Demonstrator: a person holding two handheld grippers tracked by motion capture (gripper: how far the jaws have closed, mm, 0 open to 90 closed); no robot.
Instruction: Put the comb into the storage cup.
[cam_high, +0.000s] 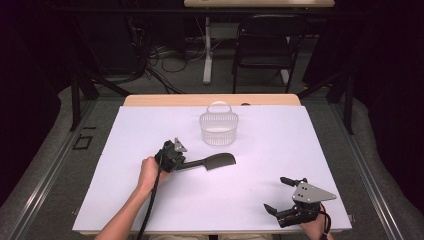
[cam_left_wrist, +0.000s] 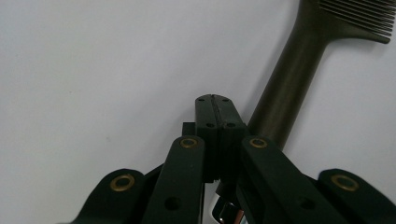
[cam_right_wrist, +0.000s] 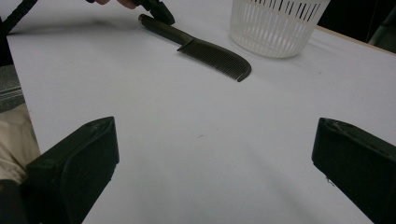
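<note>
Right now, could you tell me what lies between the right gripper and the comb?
Nothing: between the right gripper and the comb there is bare white table, as the high view and the right gripper view show.

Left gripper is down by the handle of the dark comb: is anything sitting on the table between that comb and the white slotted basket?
Nothing visible. In the high view the white table cover lies bare between the dark plastic comb and the white slotted plastic basket. The shut left gripper sits at the comb's handle end, away from that stretch.
</note>
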